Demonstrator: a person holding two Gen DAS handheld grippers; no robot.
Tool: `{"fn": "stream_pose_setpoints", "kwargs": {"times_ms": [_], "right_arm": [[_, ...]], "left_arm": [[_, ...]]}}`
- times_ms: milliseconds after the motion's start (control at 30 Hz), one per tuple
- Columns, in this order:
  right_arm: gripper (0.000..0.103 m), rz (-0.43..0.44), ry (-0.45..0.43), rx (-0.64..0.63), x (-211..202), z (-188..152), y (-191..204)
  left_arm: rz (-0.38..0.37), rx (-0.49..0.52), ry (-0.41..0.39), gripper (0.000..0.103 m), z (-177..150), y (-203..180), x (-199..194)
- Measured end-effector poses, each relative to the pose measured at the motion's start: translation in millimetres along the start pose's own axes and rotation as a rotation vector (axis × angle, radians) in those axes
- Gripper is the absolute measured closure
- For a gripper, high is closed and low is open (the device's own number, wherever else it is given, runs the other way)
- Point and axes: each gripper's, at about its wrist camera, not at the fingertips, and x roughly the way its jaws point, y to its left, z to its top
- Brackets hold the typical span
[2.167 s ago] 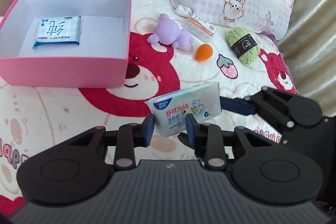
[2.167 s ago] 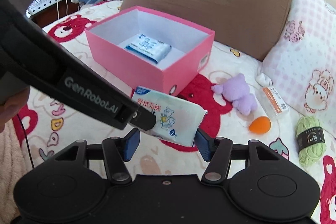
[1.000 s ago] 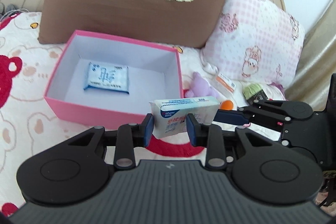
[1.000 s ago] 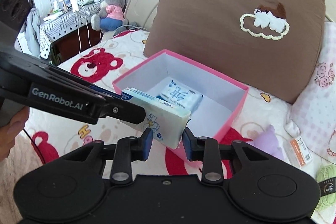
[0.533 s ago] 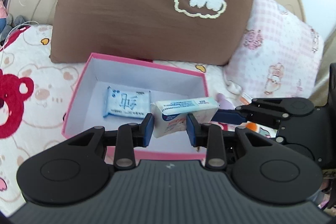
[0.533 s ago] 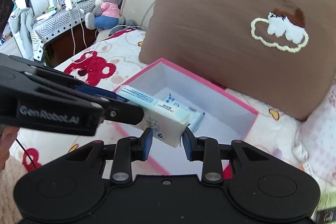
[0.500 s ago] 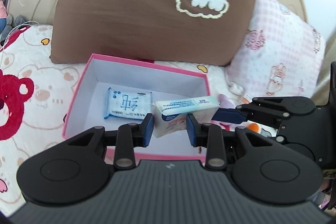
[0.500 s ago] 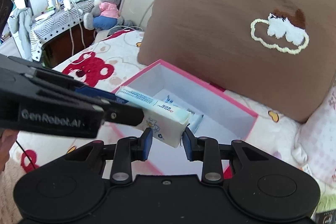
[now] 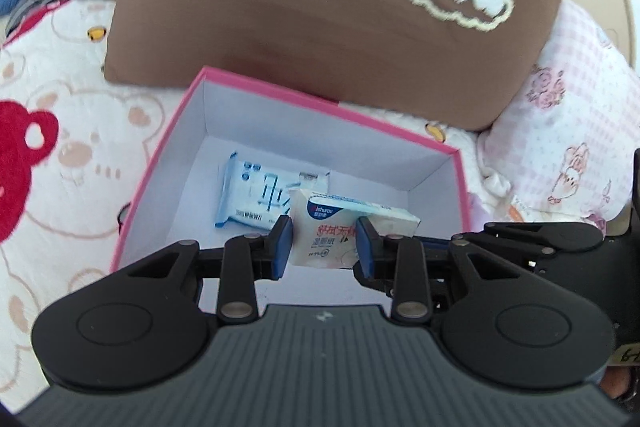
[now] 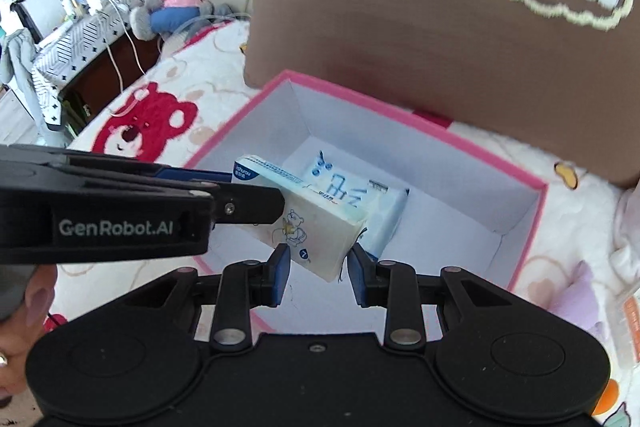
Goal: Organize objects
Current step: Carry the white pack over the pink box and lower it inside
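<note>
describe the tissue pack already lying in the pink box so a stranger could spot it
Find the brown pillow with a white cloud patch; the open pink cardboard box sits before it. The flat blue-and-white plastic tissue pack lies on its white floor, unlike the white wet-wipe pack held above it.

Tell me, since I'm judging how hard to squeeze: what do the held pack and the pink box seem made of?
Pack: looks like soft, slightly glossy plastic film around wet wipes; printed wrapper, crimped end, and it dents between the pads. Pink box: probably rigid matte paperboard; thin straight walls, sharp folded corners, white inside. The brown pillow behind is matte woven fabric with a fuzzy cloud patch.
</note>
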Motion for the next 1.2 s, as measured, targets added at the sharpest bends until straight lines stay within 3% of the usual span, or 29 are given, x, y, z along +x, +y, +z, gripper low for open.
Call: {"fn": "stream_pose_setpoints", "kwargs": {"times_ms": [333, 633, 1200], "right_arm": [[0.066, 0.001, 0.075, 0.049, 49.4, -1.6, -8.2], [0.065, 0.054, 0.146, 0.127, 90.0, -1.8, -16.9], [0.065, 0.063, 0.215, 0.186, 125.5, -3.5, -9.2]], "left_arm": [[0.026, -0.013, 0.088, 0.071, -8.8, 17.9, 44.6], [0.041, -0.037, 0.127, 0.072, -8.0, 40.2, 69.2], [0.083, -0.068, 0.170, 0.072, -11.1, 58.2, 85.8]]}}
